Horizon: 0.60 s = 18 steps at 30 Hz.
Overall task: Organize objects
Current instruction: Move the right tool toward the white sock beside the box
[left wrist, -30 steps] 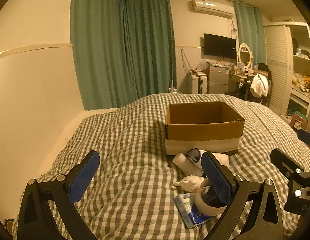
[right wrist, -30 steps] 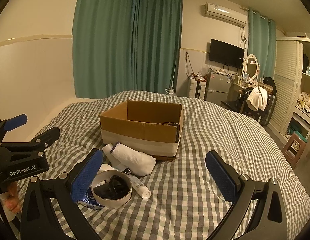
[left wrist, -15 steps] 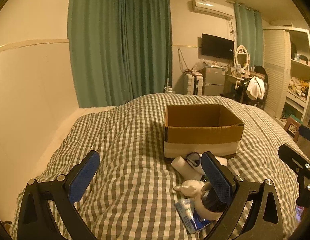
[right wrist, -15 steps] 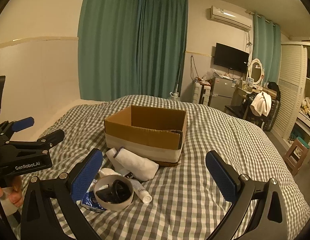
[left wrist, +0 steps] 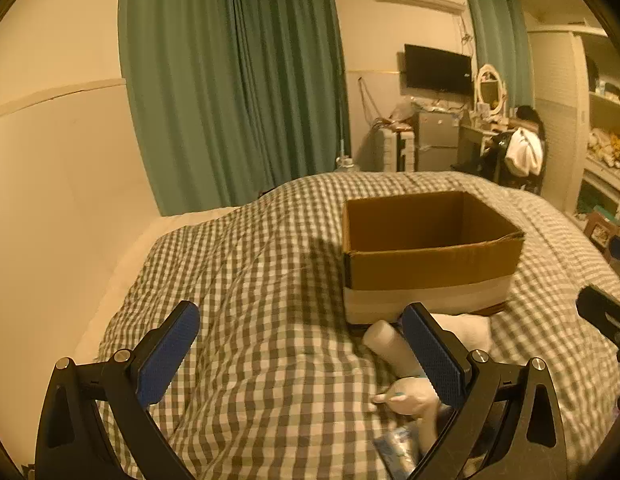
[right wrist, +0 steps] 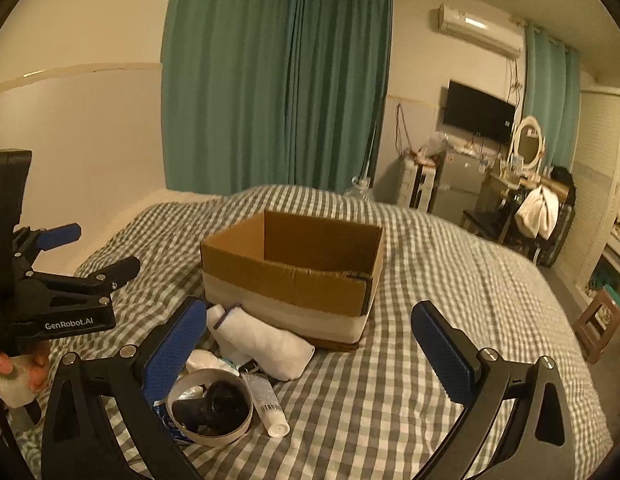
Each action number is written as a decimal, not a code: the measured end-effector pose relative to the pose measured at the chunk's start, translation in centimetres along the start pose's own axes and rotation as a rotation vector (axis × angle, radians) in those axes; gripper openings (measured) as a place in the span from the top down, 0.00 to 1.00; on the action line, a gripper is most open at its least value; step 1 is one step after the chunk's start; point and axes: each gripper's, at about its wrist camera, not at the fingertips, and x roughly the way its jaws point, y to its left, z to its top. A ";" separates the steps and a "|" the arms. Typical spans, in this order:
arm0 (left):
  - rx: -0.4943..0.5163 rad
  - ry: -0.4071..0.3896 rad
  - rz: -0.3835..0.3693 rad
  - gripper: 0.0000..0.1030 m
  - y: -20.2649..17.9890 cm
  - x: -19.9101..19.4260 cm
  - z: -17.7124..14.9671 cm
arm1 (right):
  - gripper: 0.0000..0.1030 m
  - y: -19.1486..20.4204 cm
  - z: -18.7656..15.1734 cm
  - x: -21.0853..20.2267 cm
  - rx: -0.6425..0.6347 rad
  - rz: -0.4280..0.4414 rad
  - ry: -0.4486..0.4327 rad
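Both claws are hovering wide apart and gripping nothing: the left gripper [left wrist: 298, 350] and the right gripper [right wrist: 310, 344] are facing the open cardboard box [right wrist: 294, 276], sitting upright on the checked bedspread [right wrist: 450, 320] as the likely destination. Just before it are lying a rolled white cloth [right wrist: 262, 340], a squeeze tube [right wrist: 266, 402] and a tape roll [right wrist: 210, 406] ringing something dark, waiting within reach.

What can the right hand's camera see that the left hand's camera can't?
Only the right wrist view shows the round tape roll whole, with dark things inside it, the white tube and the left gripper from the side. Only the left wrist view shows the bare bedspread left of the box. Both show the open cardboard box and rolled white cloth.
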 end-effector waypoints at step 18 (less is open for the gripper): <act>-0.031 0.106 -0.064 0.00 0.0 3.1 -1.7 | 0.01 -0.3 -1.0 4.4 0.017 0.055 0.144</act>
